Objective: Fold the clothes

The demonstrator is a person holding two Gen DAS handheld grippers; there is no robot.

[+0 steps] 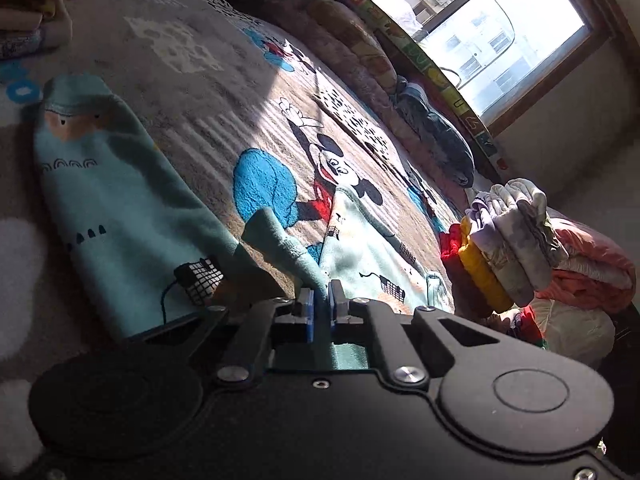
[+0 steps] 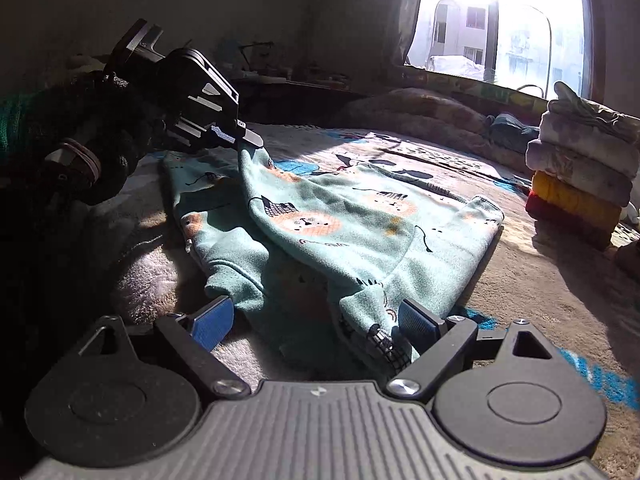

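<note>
Left claw (image 1: 321, 306): jaws drawn close together, blue pads pinching a fold of the teal garment (image 1: 120, 200). Same claw seen from the right wrist view at upper left (image 2: 250, 142), tilted down and to the right, tip clamped on a raised edge of the fabric; cloth hangs in a tent from that point down to the bed. Dark-sleeved arm (image 2: 80, 148) behind it, reaching in from the left edge of frame.

Right claw (image 2: 316, 320): jaws spread wide, blue pads well apart, held low and roughly level just above the blanket. Near end of the garment lies between the two fingers; right finger (image 2: 416, 322) just beside a bunched cuff, contact not determinable. Nothing gripped.

Teal garment (image 2: 340, 220): lion-face and net print, spread across the Mickey Mouse blanket (image 1: 200, 80) covering the bed, partly doubled over on itself, one sleeve end lying toward the right claw's left finger.

Stack of folded clothes (image 2: 580, 176): upright on the blanket at far right, well apart from the garment; pale items on top, yellow then red beneath. Window (image 2: 492, 20) behind, strong sunlight across the far half of the bed.
</note>
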